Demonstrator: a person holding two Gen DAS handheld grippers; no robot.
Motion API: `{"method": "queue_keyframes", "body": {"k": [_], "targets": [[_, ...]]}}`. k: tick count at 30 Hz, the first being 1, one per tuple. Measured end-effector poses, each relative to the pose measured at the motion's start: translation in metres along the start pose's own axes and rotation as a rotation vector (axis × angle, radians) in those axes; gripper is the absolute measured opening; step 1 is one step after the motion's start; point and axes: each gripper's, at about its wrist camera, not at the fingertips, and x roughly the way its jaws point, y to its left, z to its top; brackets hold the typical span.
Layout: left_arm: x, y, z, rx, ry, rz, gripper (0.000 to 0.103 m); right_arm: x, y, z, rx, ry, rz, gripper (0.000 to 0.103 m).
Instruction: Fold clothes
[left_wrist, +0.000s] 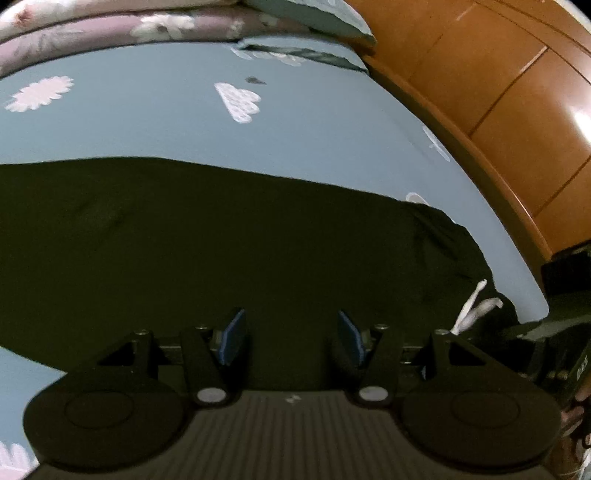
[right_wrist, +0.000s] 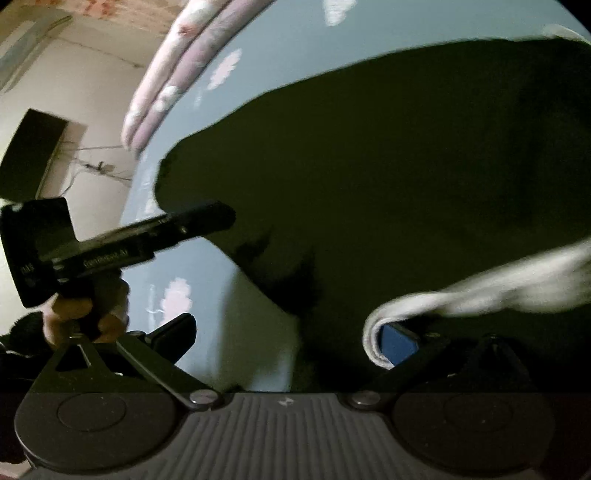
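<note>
**Dark garment spread on bed, both tools over it**

Left wrist view: left tool (left_wrist: 291, 339) sits at lower centre of the frame, blue pads parted about halfway, nothing between them, only dark cloth beneath. The dark garment (left_wrist: 229, 236) lies flat across the middle of the frame, left edge to right, on a blue bed sheet (left_wrist: 155, 122) with white cloud prints. A white drawstring (left_wrist: 474, 304) shows at the garment's right end, lower right of the frame. Folded floral bedding (left_wrist: 110, 26) runs along the top left. Wooden cabinet (left_wrist: 498, 74) fills the upper right, beside the bed.

Right wrist view: right tool (right_wrist: 291, 336) at the bottom of the frame, fingers far apart. The left-hand finger stands clear over the sheet. A blurred white strip of fabric (right_wrist: 480, 288) curls around the blue pad of the right-hand finger, lower right; cannot tell whether it is gripped or just draped, but nothing bridges both pads. The garment fills the centre and right of this frame, one edge hanging over the bed side at lower centre. At middle left, the left tool appears side-on, its tip over the garment's left edge, with the person's hand (right_wrist: 70, 314) wrapped on its handle. Pale wall and a dark box at far left.
</note>
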Motion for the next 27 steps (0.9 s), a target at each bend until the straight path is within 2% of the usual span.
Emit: {"method": "queue_keyframes", "body": {"k": [8,14,23,27], "targets": [[-0.041,0.055,0.003,-0.063,-0.056,0.055,0.056,0.024,0.037,0.046,-0.027,-0.038,0.023,0.103],[-0.061,0.083,-0.005,-0.116,-0.094,0.083,0.056,0.044,0.068,0.072,-0.092,-0.037,-0.003,0.103],[-0.081,0.109,-0.016,-0.154,-0.112,0.114,0.056,0.086,0.108,0.078,-0.177,0.018,0.033,0.103],[-0.084,0.118,-0.019,-0.171,-0.105,0.122,0.056,0.096,0.119,0.063,-0.250,0.041,-0.026,0.103]]}}
